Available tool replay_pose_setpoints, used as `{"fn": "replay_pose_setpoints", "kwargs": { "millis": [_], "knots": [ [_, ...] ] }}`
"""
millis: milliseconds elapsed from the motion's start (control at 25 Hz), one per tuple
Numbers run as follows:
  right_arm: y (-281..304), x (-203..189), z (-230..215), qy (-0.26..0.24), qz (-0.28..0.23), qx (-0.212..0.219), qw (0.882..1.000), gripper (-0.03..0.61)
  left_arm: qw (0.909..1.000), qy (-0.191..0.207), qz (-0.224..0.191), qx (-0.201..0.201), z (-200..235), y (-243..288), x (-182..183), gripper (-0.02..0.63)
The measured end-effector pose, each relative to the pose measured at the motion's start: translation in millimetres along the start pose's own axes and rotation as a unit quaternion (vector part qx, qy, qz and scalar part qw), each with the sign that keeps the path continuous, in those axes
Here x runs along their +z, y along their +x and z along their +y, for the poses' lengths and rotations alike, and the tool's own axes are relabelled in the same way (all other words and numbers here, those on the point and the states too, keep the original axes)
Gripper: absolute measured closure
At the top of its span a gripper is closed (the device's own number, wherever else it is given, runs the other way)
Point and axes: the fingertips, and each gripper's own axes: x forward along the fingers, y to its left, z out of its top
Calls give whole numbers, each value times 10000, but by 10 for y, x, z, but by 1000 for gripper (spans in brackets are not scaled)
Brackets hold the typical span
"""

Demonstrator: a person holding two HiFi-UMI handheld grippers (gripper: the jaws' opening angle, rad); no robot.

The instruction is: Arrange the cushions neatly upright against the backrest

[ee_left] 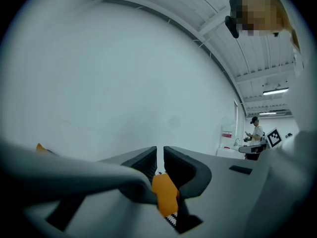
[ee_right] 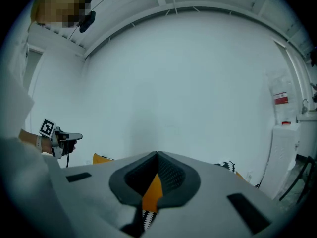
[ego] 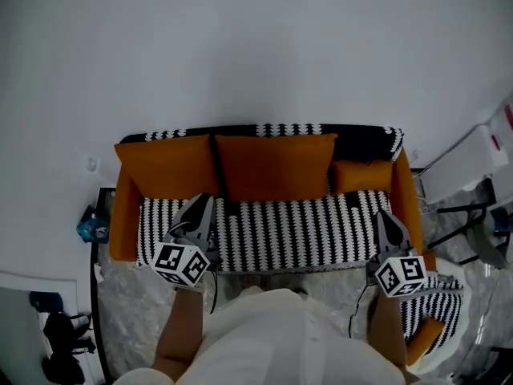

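Broadly, the sofa (ego: 296, 229) is hemmed in on several sides. A white wall (ego: 256, 46) is seen behind its backrest (ego: 365, 139). A blue object (ego: 92, 225) is set beside the left armrest (ego: 122, 215), white equipment (ego: 473, 165) stands to the right, and a patterned stool (ego: 439, 299) carrying an orange pillow (ego: 422, 340) sits off the front right corner.

Against the backrest are leaned a left large cushion (ego: 164, 167), a middle large cushion (ego: 276, 167) touching it, and a small cushion (ego: 362, 175) at the right end. The striped seat in front is left bare.

The left tongs (ego: 203, 202) (ee_left: 160, 150) are held over the seat's left part, jaws a narrow slit apart, gripping nothing. The right tongs (ego: 385, 214) (ee_right: 157, 155) are closed together, empty, just beside the right armrest (ego: 407, 203).
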Motion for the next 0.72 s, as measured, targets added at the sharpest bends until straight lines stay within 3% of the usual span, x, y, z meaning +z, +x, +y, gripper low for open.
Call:
{"fn": "replay_pose_setpoints", "kwargs": {
  "millis": [320, 720],
  "knots": [
    [-405, 25, -311, -26, -111, 42, 9999, 561, 9999, 107, 24, -36, -610, -201, -124, 552],
    [-796, 39, -381, -330, -114, 279, 9990, 561, 9995, 96, -166, 247, -865, -561, -169, 552]
  ]
}}
